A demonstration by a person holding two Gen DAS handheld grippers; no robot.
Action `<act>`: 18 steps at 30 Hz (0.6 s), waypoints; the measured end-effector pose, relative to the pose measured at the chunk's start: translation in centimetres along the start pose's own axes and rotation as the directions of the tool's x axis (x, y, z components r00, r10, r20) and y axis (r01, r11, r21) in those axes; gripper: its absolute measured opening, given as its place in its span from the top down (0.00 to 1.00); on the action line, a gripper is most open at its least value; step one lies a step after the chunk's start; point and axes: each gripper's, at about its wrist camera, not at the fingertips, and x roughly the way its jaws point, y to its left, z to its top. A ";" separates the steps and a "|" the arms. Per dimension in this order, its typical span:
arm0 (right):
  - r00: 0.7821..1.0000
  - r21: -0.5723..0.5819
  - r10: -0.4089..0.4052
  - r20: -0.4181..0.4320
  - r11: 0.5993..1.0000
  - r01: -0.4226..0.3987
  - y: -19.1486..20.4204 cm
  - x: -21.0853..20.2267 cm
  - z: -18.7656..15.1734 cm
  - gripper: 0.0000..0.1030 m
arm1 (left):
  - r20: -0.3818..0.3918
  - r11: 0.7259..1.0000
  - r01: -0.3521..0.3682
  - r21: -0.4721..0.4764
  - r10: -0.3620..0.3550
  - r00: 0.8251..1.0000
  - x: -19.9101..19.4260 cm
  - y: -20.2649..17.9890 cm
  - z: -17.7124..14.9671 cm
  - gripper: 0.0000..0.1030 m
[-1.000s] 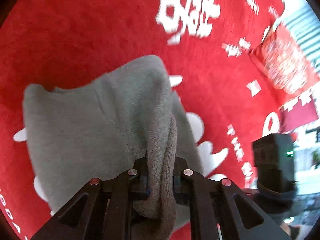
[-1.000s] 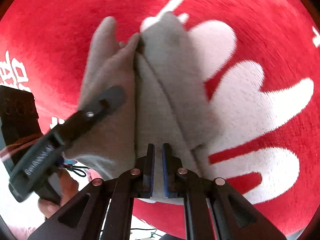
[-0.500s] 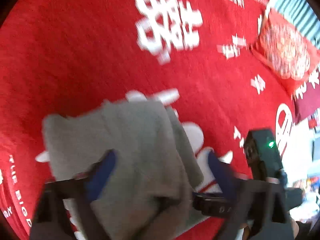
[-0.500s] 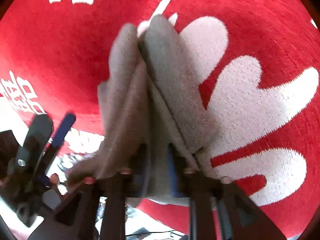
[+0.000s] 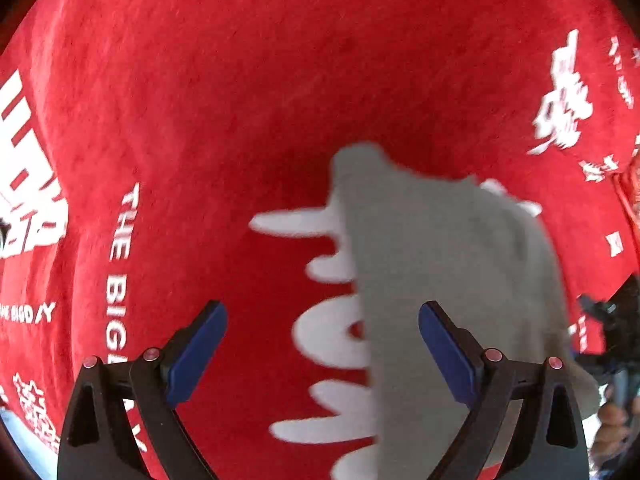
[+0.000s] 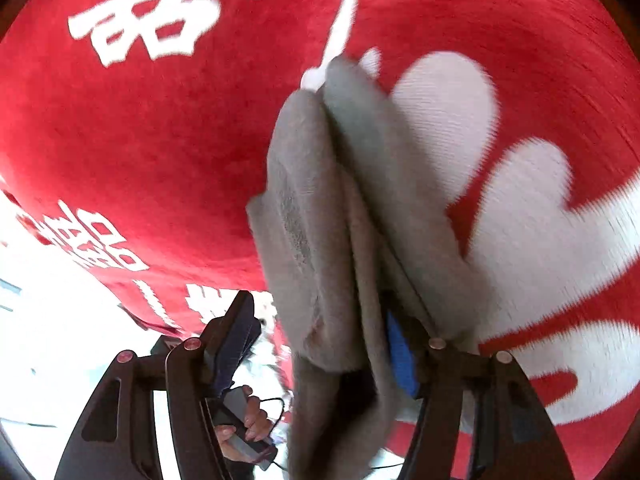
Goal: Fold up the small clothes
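Note:
A small grey knit garment [image 5: 448,280] lies folded on the red cloth with white lettering [image 5: 240,100]. In the left wrist view my left gripper [image 5: 320,344] is wide open and empty, its right finger over the garment's near left edge. In the right wrist view the grey garment [image 6: 340,220] runs away from me in stacked layers. My right gripper [image 6: 320,340] is open; the cloth's near end still drapes between the jaws, over the blue pad [image 6: 400,356] of the right finger.
The red cloth covers the surface in both views. A hand holding the other gripper's handle [image 6: 244,420] shows at the bottom left of the right wrist view. A bright area lies beyond the cloth's left edge there.
Both grippers have opened and let go of the grey garment. The left gripper has swung left, so the garment now lies to its right. The garment's layers have settled flatter.

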 end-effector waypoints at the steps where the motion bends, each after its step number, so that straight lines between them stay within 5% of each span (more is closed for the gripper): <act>1: 0.999 -0.027 -0.050 -0.013 0.998 0.049 0.5 1.2 0.2 0.44 | -0.010 1.000 -0.001 -0.003 0.001 1.000 0.4 0.2 -0.4 0.06; 2: 0.994 -0.069 -0.109 -0.018 0.992 0.108 1.4 1.7 0.5 0.77 | -0.023 1.000 0.001 -0.006 -0.001 1.000 0.9 0.4 -0.8 0.06; 3: 0.985 -0.112 -0.172 -0.020 0.979 0.169 2.3 2.1 0.7 0.86 | -0.030 1.000 0.003 -0.005 -0.003 1.000 1.1 0.5 -1.1 0.06; 5: 0.962 -0.222 -0.273 0.004 0.938 0.267 4.7 2.4 0.7 0.86 | -0.048 1.000 0.001 0.003 -0.001 0.999 1.8 0.0 -1.6 0.06; 10: 0.966 -0.409 -0.250 0.063 0.876 0.254 9.4 -0.2 -0.8 0.86 | -0.025 1.000 0.029 0.009 -0.029 0.999 1.2 -1.7 -1.6 0.06; 16: 0.910 -0.326 -0.408 0.076 0.852 0.409 3.3 -0.7 1.7 0.85 | -0.044 0.997 0.034 0.070 -0.031 0.999 2.2 -4.3 -1.7 0.06; 18: 0.914 -0.293 -0.402 0.051 0.869 0.398 1.5 -0.9 2.2 0.83 | -0.054 0.997 0.037 0.071 -0.033 0.998 2.9 -4.4 -2.0 0.06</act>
